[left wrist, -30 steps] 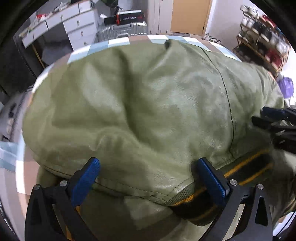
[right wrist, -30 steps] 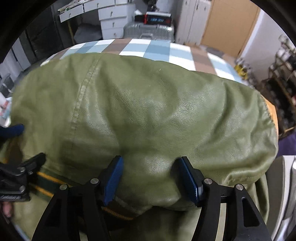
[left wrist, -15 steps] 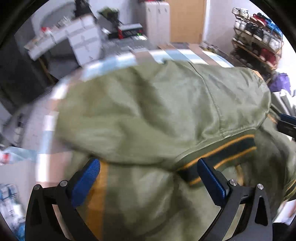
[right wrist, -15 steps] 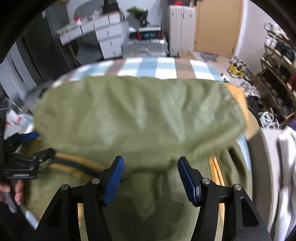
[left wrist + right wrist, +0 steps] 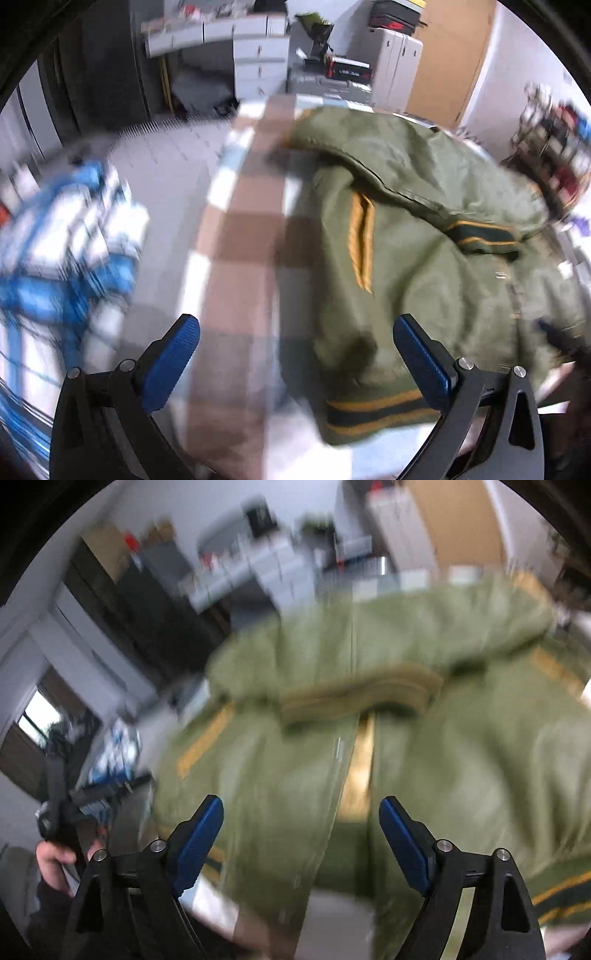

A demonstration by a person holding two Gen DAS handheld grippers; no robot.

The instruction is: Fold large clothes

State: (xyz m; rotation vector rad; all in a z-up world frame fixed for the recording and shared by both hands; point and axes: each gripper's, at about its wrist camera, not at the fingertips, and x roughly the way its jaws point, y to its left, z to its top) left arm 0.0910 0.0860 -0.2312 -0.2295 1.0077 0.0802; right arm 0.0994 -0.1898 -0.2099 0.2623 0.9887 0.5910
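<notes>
Both grippers now off the olive jacket (image 5: 424,266), right gripper (image 5: 301,834) jaws just opening, nothing between, left gripper (image 5: 295,354) over the checked cloth's (image 5: 240,221) edge.

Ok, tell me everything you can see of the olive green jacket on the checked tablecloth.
The olive green jacket looks like smooth, leather-like material, with dark green ribbed bands striped in yellow at the hem and at a cuff. It lies crumpled and partly folded on the brown, blue and white checked tablecloth, front up, its opening showing yellowish lining. Both views are blurred. Neither gripper's pads press on it.

The jacket (image 5: 424,266) lies on the table (image 5: 240,221), drawers (image 5: 258,62) behind
</notes>
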